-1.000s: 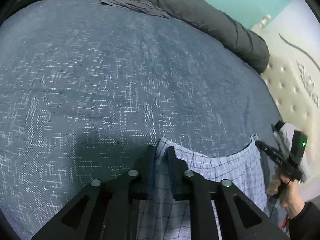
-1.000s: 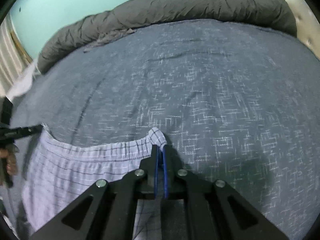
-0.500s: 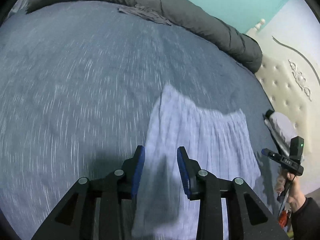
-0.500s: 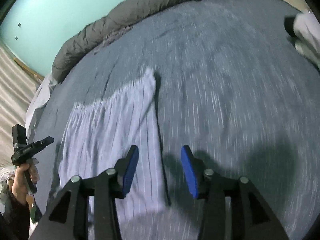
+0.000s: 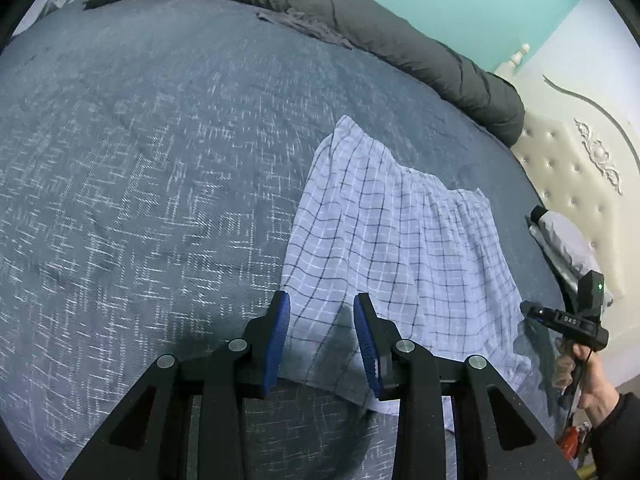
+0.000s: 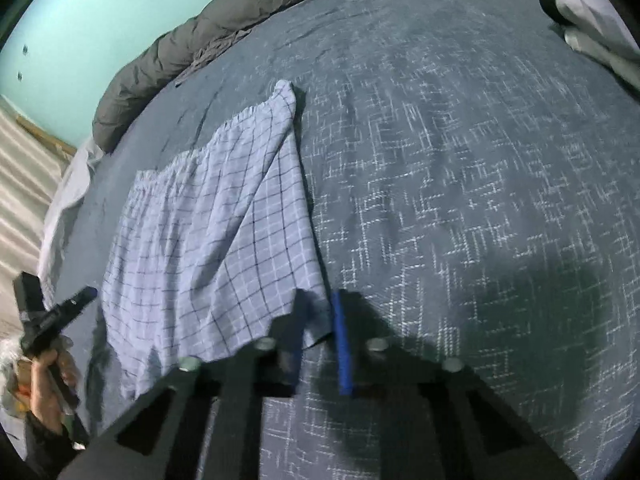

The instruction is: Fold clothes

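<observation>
Nearest us, our left claw [image 5: 320,340] and right claw [image 6: 318,344] both gape empty above the hem of the checked shorts [image 5: 396,256], which lie flat on the blue bed [image 5: 140,160]. Beyond lies a rolled grey duvet [image 5: 400,44].

Dim, cool light; heavy fisheye bending with black corners; right wrist view's lower half smeared, perhaps motion blur.
</observation>
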